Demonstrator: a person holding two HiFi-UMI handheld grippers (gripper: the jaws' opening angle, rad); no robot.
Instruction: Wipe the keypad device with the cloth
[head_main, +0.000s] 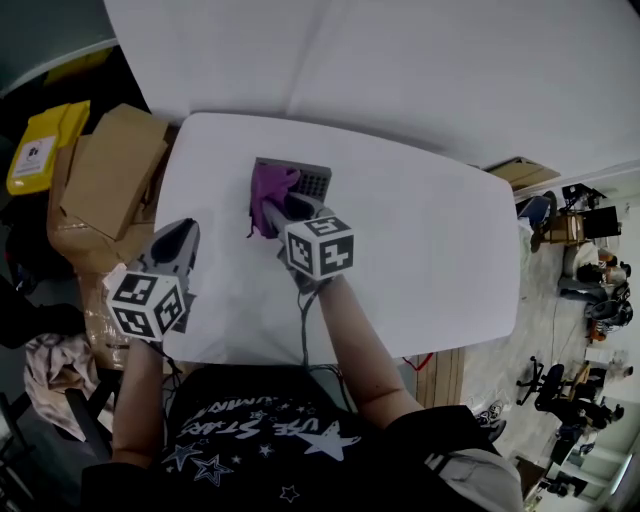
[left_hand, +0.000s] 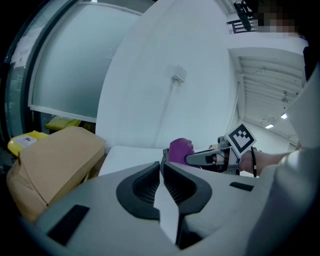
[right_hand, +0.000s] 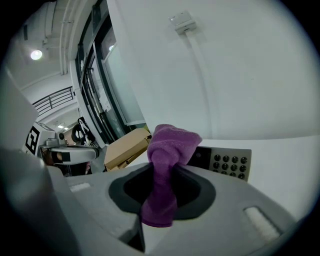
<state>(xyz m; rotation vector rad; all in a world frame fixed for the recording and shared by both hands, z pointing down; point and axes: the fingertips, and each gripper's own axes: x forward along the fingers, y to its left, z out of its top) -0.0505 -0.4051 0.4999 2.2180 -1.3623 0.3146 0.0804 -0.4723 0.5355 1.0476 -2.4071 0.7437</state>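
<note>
Right gripper (right_hand: 162, 172) is clamped on the purple cloth (right_hand: 172, 142). In the right gripper view both jaws pinch it around the middle, w/ 1 bunch puffed up past the tips and a tail hanging back toward the camera.

The keypad device (right_hand: 229, 162) is a grey slab w/ rows of dark round buttons, lying flat on the white table (right_hand: 285, 165). In that same view it's at approx 2 o'clock from the cloth bunch, and its left end is hidden behind the cloth.

From the head view the device is at 12 o'clock from the right gripper, near the far edge of the table. The cloth covers the device's left part, buttons showing to the right of it. Can't tell if the cloth is actually pressing on it or just over it, tbh.

Left gripper (left_hand: 161, 170) has its jaws closed against each other, nothing between them. In the head view it's at approx 8 o'clock from the right one, by the table's left edge and well apart from the device. Looking along its jaws you can see the cloth and the right gripper at approx 1 o'clock.

Other stuff: cardboard boxes (head_main: 105, 175) off the table at 9 o'clock, and a yellow packet (head_main: 45, 140) past them at 10 o'clock.
</note>
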